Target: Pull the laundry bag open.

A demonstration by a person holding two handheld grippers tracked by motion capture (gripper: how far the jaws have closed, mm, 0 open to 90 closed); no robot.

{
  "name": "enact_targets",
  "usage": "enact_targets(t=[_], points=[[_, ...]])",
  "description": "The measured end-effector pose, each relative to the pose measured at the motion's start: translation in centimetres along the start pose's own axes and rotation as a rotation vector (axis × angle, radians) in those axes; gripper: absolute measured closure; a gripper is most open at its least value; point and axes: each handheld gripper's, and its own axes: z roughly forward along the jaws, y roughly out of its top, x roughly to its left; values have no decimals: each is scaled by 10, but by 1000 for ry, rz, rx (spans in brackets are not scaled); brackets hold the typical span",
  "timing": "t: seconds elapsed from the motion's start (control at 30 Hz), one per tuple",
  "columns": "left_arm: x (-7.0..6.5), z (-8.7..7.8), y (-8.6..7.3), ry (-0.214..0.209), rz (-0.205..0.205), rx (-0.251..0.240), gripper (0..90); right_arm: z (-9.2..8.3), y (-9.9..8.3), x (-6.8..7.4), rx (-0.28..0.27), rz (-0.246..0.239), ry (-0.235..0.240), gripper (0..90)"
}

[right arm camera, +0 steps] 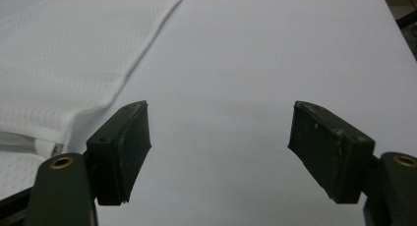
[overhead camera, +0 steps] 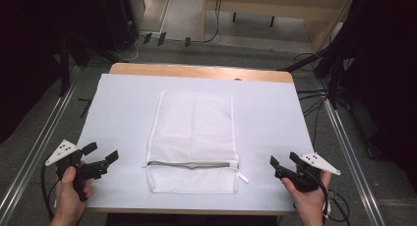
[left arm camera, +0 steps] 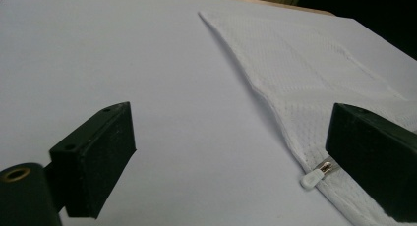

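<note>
White sheeting covers the surface (overhead camera: 123,113), and a white mesh laundry bag (overhead camera: 194,130) lies flat at its middle, its zipper (overhead camera: 192,164) run shut across the near end. My left gripper (overhead camera: 101,159) and right gripper (overhead camera: 281,167) sit either side of it, well apart, jaws wide and holding nothing. I judge opening comes next: pin the mesh beside the zipper, then pinch the small pull tab (left arm camera: 313,178) squarely. The bag looks flat, probably empty.
</note>
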Motion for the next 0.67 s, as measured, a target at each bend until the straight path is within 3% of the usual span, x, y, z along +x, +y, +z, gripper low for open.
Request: enact_targets(t=[0.23, 0.4, 0.67], points=[[8, -5, 2, 53, 16, -1, 0, 0, -3, -14, 7, 13, -35, 237], [13, -8, 2, 51, 6, -9, 0, -1, -4, -20, 13, 35, -44, 238], [9, -4, 1, 52, 24, 1, 0, 2, -6, -17, 21, 19, -46, 238]])
